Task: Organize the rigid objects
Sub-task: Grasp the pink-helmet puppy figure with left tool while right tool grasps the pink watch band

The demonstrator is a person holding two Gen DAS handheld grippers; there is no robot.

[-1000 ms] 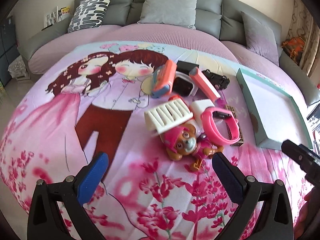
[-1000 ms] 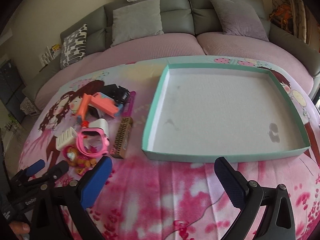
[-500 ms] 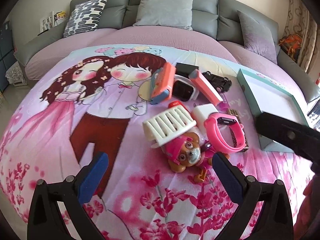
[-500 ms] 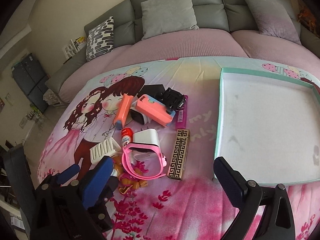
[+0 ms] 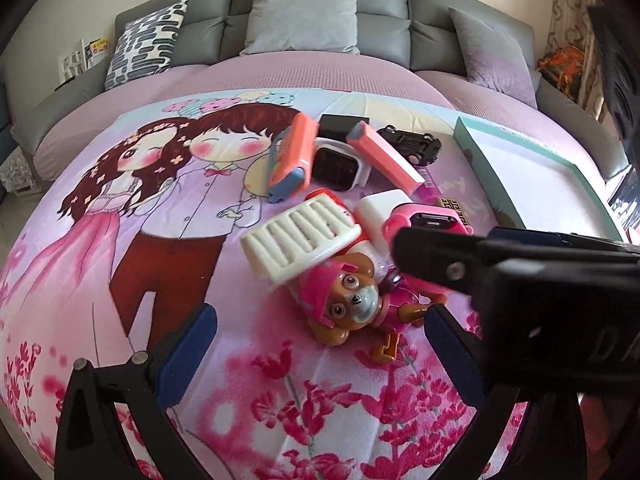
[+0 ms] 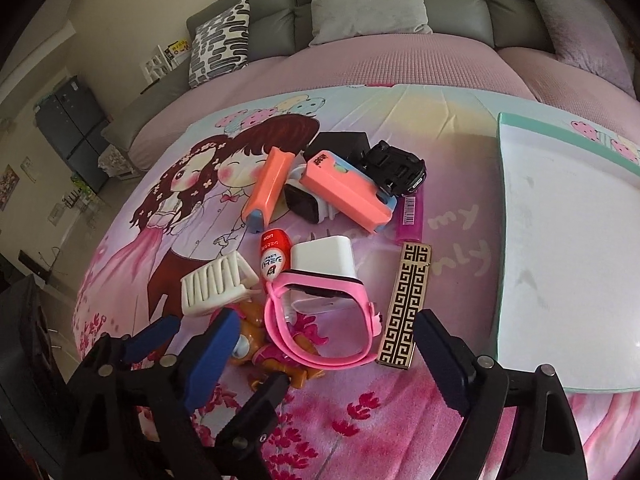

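None of the rigid objects sits in the teal-rimmed tray (image 6: 500, 240) yet, so we judge the task barely begun; its white floor shows bare in both views, and the whole pile lies on the cartoon-print bedspread (image 5: 160, 240) just to the tray's left; in that pile we count a pink watch (image 6: 320, 320), a white charger (image 6: 324, 256), a gold-and-black patterned bar (image 6: 404, 304), a white ribbed clip (image 6: 216, 282), a pink-hatted pup toy (image 5: 344, 300), a red-capped tube (image 6: 272, 256), two coral cases (image 6: 344, 192), a white-framed smartwatch (image 5: 338, 164), a purple lighter (image 6: 410, 216), a black toy car (image 6: 396, 170) and a black box (image 6: 340, 142); everything is left to move; our right gripper (image 6: 320, 348) tilts downward over the near edge of the pile, its jaws spread wide though they have just been narrowing, with the pink watch and part of the pup toy lying between the pads and no pad pressing on either, so it grasps nothing; our left gripper (image 5: 320, 340) points down at the pup toy, its blue pads wide apart and empty; in the left view the right gripper's black body crosses in from the right, reaching over the watch; the two grippers stand close together, nearly overlapping at the toy.
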